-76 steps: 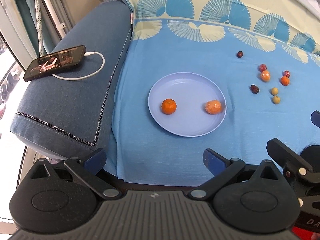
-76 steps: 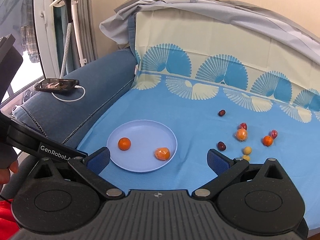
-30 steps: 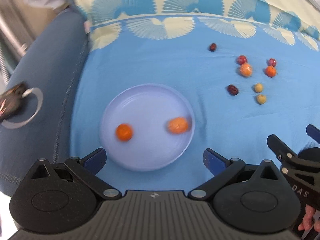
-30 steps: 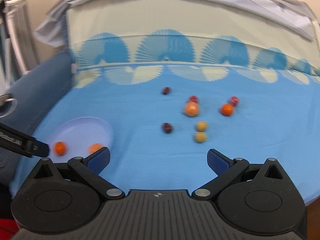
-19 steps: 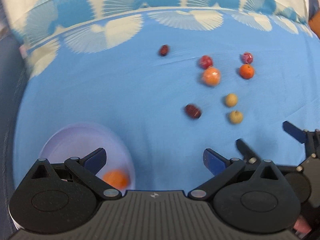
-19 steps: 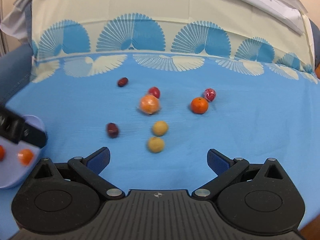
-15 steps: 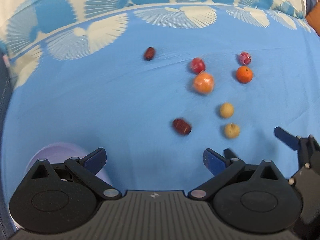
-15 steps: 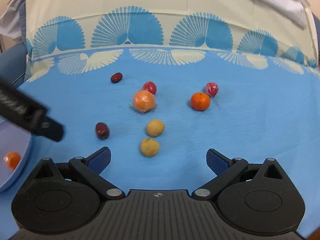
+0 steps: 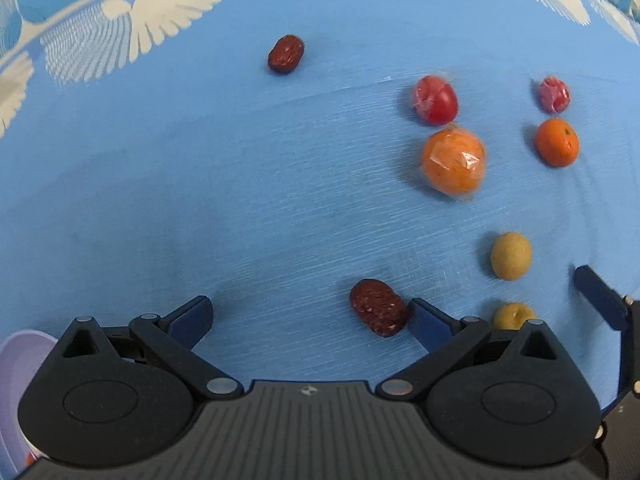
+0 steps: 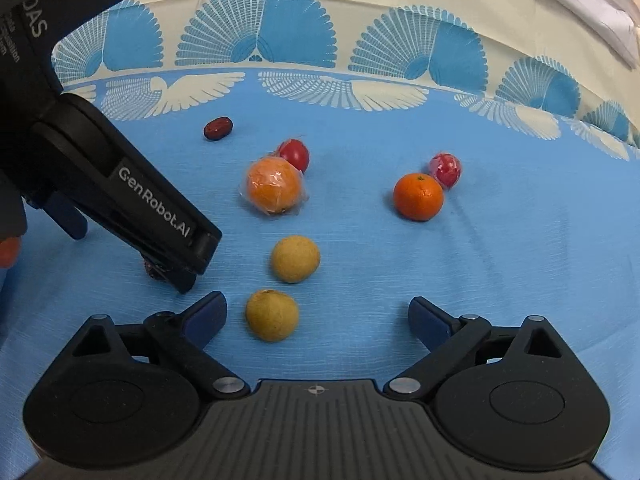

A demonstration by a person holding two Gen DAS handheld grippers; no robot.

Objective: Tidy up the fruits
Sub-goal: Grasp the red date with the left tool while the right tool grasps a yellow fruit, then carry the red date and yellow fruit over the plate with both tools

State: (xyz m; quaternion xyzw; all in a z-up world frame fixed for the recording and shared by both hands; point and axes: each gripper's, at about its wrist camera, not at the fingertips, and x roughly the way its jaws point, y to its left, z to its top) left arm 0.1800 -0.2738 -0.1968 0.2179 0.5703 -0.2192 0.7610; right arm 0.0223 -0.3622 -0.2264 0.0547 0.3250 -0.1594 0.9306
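The left claw (image 9: 308,316) hung low over the blue cloth (image 9: 200,200) with its jaws spread wide and nothing between the fingers. A dark red date (image 9: 378,307) lay on the cloth just inside its right finger, close enough that touching could not be ruled out. In the right wrist view that date was almost wholly hidden behind the left claw's body. The right claw (image 10: 318,318) was likewise wide open and empty, and a tan longan (image 10: 272,315) sat between its fingers, nearer the left one and apart from both. A second tan longan (image 10: 295,259) lay just beyond the first. Further off rested a plastic-wrapped orange (image 10: 274,191) with a wrapped red tomato (image 10: 295,155) touching its far side. Well to the right of those, a bare mandarin (image 10: 418,196) sat against a second wrapped red fruit (image 10: 445,169). Another date (image 10: 218,128) lay alone at the far left of the group, near the white feather border of the cloth. In the left wrist view a sliver of the pale lilac plate (image 9: 16,364) showed at the lower left edge, well apart from the loose fruit, with a trace of orange just visible in it. The same view caught one blue finger of the right claw at its right edge, just beside the nearer longan.
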